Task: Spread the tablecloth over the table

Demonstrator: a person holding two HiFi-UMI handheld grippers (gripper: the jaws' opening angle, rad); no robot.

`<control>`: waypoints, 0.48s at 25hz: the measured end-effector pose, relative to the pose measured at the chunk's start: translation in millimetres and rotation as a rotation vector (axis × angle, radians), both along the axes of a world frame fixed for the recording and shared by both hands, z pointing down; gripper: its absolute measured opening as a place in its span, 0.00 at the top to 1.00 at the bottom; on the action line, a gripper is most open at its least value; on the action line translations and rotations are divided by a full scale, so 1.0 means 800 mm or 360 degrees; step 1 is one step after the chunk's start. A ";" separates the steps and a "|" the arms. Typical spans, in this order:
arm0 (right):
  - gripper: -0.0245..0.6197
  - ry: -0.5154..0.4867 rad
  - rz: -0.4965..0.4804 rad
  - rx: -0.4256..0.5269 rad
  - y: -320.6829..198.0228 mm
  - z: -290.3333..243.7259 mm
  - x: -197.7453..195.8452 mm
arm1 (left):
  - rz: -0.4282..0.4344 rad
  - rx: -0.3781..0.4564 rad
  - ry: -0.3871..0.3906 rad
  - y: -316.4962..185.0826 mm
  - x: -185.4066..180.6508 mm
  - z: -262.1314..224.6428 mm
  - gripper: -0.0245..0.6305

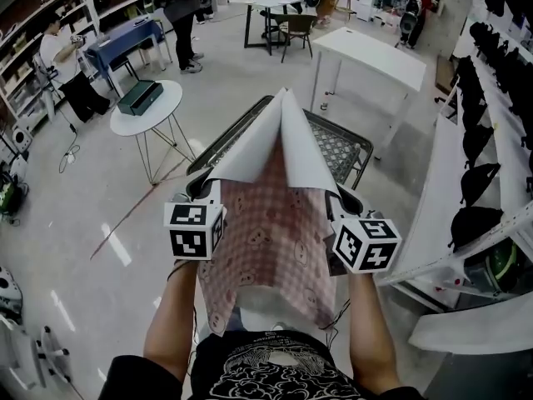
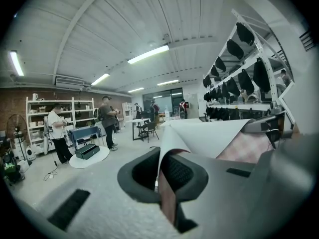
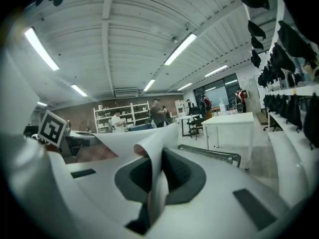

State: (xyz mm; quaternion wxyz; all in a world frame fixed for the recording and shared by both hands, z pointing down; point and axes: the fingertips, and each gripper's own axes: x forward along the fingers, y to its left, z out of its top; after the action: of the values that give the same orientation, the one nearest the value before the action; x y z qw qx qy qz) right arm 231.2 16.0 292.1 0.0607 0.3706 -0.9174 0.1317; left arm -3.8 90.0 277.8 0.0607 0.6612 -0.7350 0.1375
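Observation:
A pink checked tablecloth with a white underside hangs between my two grippers. It rises in a folded peak above the dark mesh-topped table in front of me. My left gripper is shut on the cloth's left edge. In the left gripper view the tablecloth runs pinched between the left gripper's pads. My right gripper is shut on the right edge. In the right gripper view the tablecloth's white fold stands in the right gripper's closed jaws. The cloth's lower part drapes toward my body.
A round white table with a dark box stands to the left. A white rectangular table is behind the mesh one. White shelves with black caps line the right side. Several people, chairs and shelving are at the far end.

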 end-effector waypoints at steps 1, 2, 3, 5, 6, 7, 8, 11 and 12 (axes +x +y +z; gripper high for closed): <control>0.95 0.0002 0.0008 -0.0004 -0.008 0.002 -0.005 | 0.0008 -0.0006 -0.0007 -0.010 -0.008 0.001 0.95; 0.95 0.0001 0.0019 -0.0009 -0.016 0.004 -0.009 | 0.0017 -0.0013 -0.0015 -0.020 -0.017 0.001 0.95; 0.95 -0.0001 0.0035 -0.0014 -0.025 0.005 -0.014 | 0.0030 -0.0020 -0.0022 -0.032 -0.027 0.002 0.95; 0.95 0.0004 0.0080 -0.0019 -0.045 0.007 -0.028 | 0.0064 -0.0033 -0.0035 -0.060 -0.048 0.003 0.95; 0.95 0.0014 0.0104 -0.0018 -0.055 0.007 -0.038 | 0.0085 -0.0039 -0.0036 -0.075 -0.060 0.004 0.95; 0.95 0.0027 0.0132 -0.0018 -0.066 0.008 -0.049 | 0.0111 -0.0044 -0.0034 -0.091 -0.073 0.006 0.95; 0.95 0.0040 0.0164 -0.0020 -0.076 0.009 -0.061 | 0.0141 -0.0050 -0.0029 -0.107 -0.085 0.008 0.95; 0.95 0.0069 0.0290 -0.0053 -0.106 0.016 -0.089 | 0.0246 -0.0081 0.0003 -0.158 -0.122 0.019 0.95; 0.95 0.0078 0.0338 -0.0067 -0.115 0.017 -0.095 | 0.0285 -0.0094 0.0016 -0.175 -0.132 0.022 0.95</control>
State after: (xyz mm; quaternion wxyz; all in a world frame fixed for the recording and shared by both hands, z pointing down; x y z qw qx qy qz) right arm 155.5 -75.9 305.7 0.0764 0.4676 -0.8682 0.1476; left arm -109.5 -50.1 295.5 0.0714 0.7228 -0.6683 0.1606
